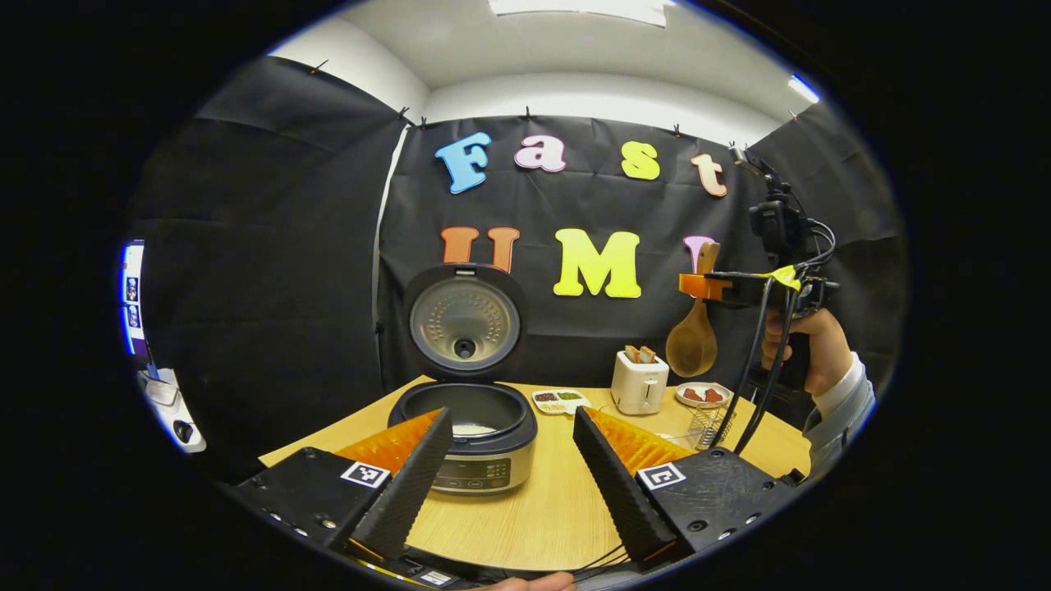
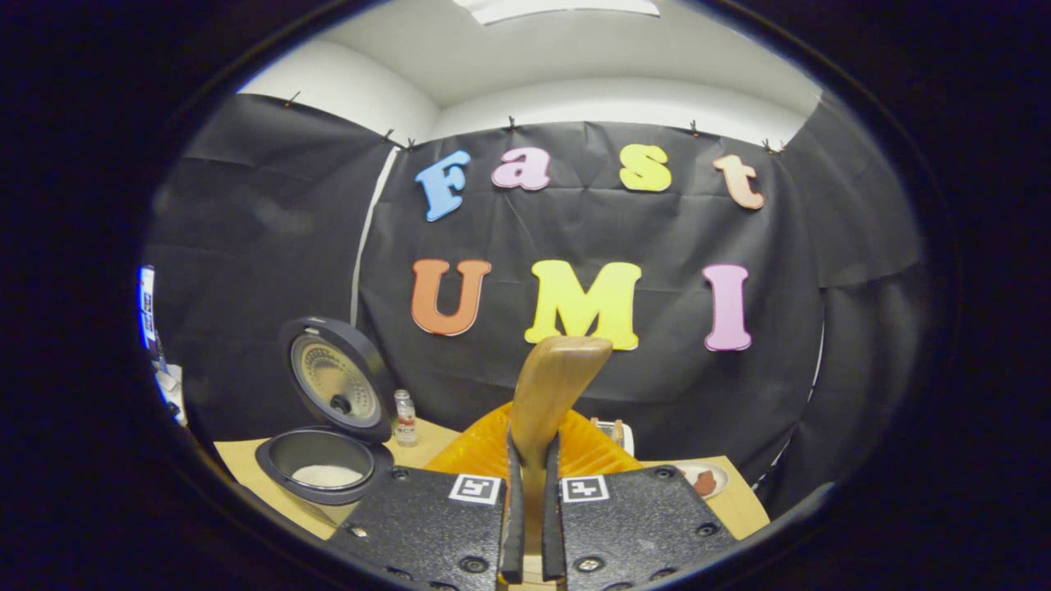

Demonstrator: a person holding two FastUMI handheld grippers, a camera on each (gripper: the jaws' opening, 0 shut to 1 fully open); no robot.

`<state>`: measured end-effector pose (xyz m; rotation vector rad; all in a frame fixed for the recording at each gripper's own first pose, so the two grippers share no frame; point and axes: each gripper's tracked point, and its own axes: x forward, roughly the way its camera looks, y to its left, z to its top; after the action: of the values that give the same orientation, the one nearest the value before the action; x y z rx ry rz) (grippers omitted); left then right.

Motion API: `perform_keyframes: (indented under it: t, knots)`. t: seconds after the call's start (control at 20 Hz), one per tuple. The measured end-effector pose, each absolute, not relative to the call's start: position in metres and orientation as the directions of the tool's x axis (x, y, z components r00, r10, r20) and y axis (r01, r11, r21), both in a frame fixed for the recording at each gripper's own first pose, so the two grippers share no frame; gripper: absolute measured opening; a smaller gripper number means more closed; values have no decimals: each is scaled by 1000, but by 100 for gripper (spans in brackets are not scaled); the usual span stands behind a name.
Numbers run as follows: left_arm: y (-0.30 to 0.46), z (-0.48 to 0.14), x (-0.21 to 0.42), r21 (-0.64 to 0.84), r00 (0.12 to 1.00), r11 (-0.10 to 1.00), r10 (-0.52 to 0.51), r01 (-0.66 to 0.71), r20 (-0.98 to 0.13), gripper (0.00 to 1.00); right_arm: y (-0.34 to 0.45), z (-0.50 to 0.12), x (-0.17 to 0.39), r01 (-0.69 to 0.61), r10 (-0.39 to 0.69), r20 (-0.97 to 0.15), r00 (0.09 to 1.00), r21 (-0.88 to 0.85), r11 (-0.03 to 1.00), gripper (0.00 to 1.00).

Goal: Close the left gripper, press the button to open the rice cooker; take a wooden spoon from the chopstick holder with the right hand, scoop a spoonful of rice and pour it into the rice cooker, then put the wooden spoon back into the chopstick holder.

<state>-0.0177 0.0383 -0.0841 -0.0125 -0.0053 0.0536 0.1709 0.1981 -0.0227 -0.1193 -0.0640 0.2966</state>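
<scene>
Right gripper (image 2: 526, 492) clamps the smooth wooden spoon (image 1: 694, 332) by its handle, bowl hanging below. Left gripper (image 1: 509, 468), ridged fingers wide apart, empty, frames the round open-lidded rice cooker (image 1: 468, 427).

The left tongs (image 1: 511, 468) are held low and level, their two fingers spread wide apart with nothing between them. The right tongs (image 2: 526, 501) are raised high, fingers pinched together on the spoon handle (image 2: 552, 394). A hand (image 1: 800, 345) in a pale sleeve (image 1: 846, 394) grips the right tongs' handle from below.
</scene>
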Motion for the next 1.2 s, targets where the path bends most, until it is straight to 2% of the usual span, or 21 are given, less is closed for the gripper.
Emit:
perform_keyframes:
  t: [0.05,0.4,0.65,0.95,1.2]
  knots:
    - [33,-87,-12,-8,999,999,50,-50,-5,94,183,-23,175,-272,279,45,959,-120,955,14]
    - [4,-95,17,15,1000,1000,10,-9,-26,94,96,-41,212,-165,166,12,986,-75,983,14]
    - [-7,-85,31,13,1000,1000,-1,0,7,94,53,-72,245,-106,104,-40,994,-38,994,14]
    - [-4,-73,42,-33,998,999,0,2,59,94,23,-128,284,-63,69,-133,989,48,997,16]
    - [-3,-76,48,6,998,1000,11,-12,56,95,13,-158,297,-49,65,-171,983,95,994,20]
